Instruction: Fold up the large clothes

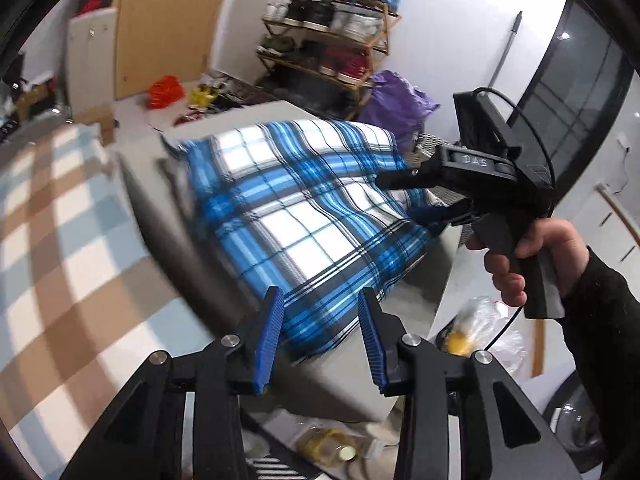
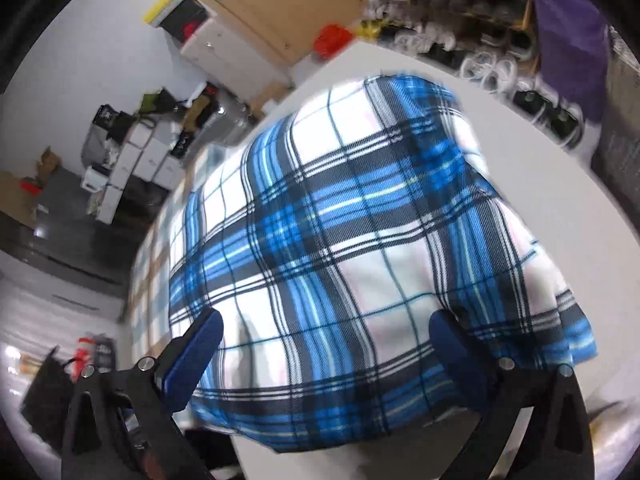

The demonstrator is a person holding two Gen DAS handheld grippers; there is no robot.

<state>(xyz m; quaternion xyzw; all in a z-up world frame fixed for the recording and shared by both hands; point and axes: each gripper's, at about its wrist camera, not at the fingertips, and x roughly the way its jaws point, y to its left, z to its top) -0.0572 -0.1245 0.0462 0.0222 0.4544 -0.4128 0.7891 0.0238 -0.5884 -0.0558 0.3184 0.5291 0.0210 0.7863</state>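
env: home, lived-in entry/utility room | wooden shoe rack [image 1: 332, 28] full of sneakers | wood door [image 1: 168, 20] | checkered floor mat [image 1: 60, 240] | white counter [image 2: 560, 184] | stacked storage boxes [image 2: 136, 164] along wall | purple bag [image 1: 400, 100]

Left gripper [image 1: 320, 336] agape; right gripper [image 2: 326, 354] agape, right hand [image 1: 528, 256] on handle.

A wooden shoe rack [image 1: 328, 28] full of shoes stands at twelve o'clock, a purple bag [image 1: 396, 104] just beside it at one. A wooden door [image 1: 168, 24] sits at eleven, an orange bag [image 1: 166, 90] below it. A checkered rug [image 1: 68, 240] spreads at nine.
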